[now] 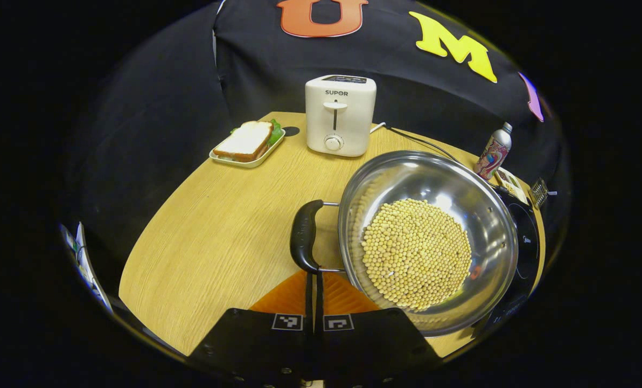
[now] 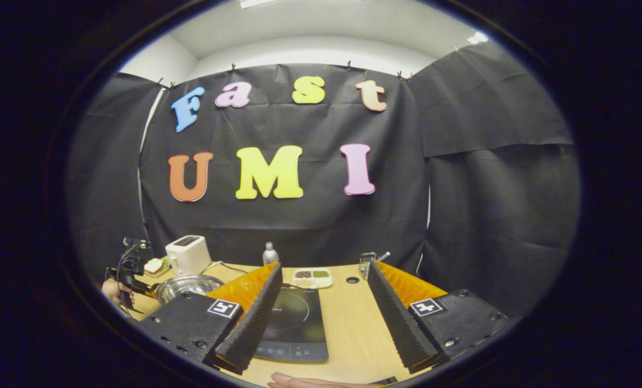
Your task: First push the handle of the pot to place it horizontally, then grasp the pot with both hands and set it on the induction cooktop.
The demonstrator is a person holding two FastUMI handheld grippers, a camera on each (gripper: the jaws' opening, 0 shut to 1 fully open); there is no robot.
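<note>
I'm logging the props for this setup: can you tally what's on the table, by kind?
Kitchen appliances: 2, the toaster and the cooktop
Cookware: 1, the pot holding beans
Food trays: 2, the sandwich tray and the divided tray
Bottles: 1, the bottle
Wire racks: 1, the wire rack
Total: 7

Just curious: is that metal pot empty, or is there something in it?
Not empty: the pot holds a mound of pale round beans covering its bottom, well below the rim.

Bright overhead light, fisheye-warped edges
</note>
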